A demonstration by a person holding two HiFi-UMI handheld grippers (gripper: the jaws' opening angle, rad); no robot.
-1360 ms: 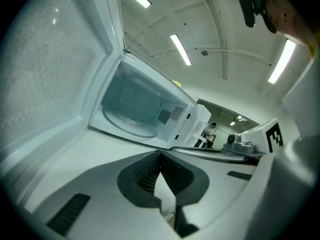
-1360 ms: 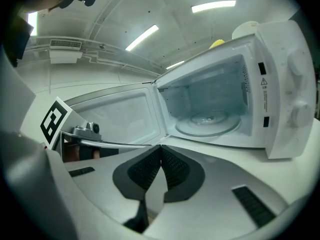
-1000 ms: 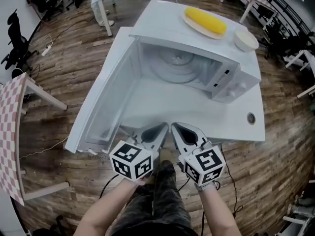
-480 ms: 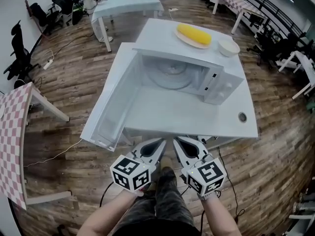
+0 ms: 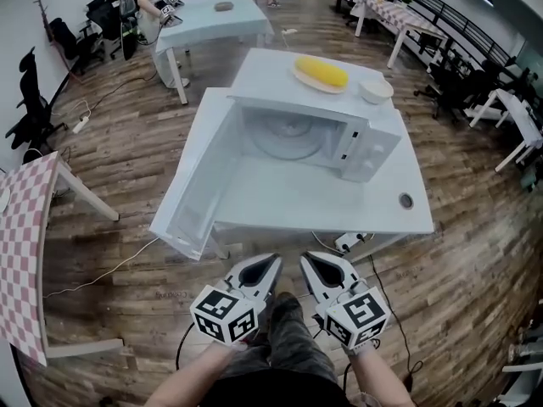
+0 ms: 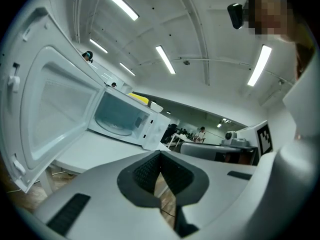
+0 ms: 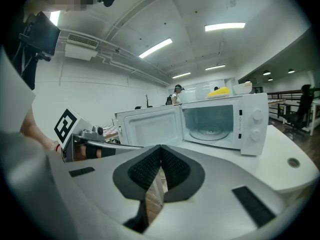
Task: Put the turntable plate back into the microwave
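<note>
The white microwave [image 5: 339,138] stands on a white table [image 5: 322,206], its door [image 5: 199,164] swung wide open to the left. The glass turntable plate [image 5: 288,136] lies flat inside the cavity, also visible in the left gripper view [image 6: 112,127] and the right gripper view [image 7: 211,132]. My left gripper [image 5: 265,267] and right gripper [image 5: 312,265] hang side by side off the table's near edge, well short of the microwave. Both are shut with nothing between the pads [image 6: 160,156] [image 7: 161,149].
On top of the microwave sit a plate with a yellow corn cob [image 5: 321,73] and a white bowl [image 5: 375,90]. The table has a cable hole [image 5: 405,200]. A checkered table [image 5: 21,244] stands at left, another table [image 5: 212,11] and chairs behind.
Both grippers have drawn back from the table edge toward the person, and the microwave now sits farther off in the head view. The plate stays inside; both grippers remain shut.
</note>
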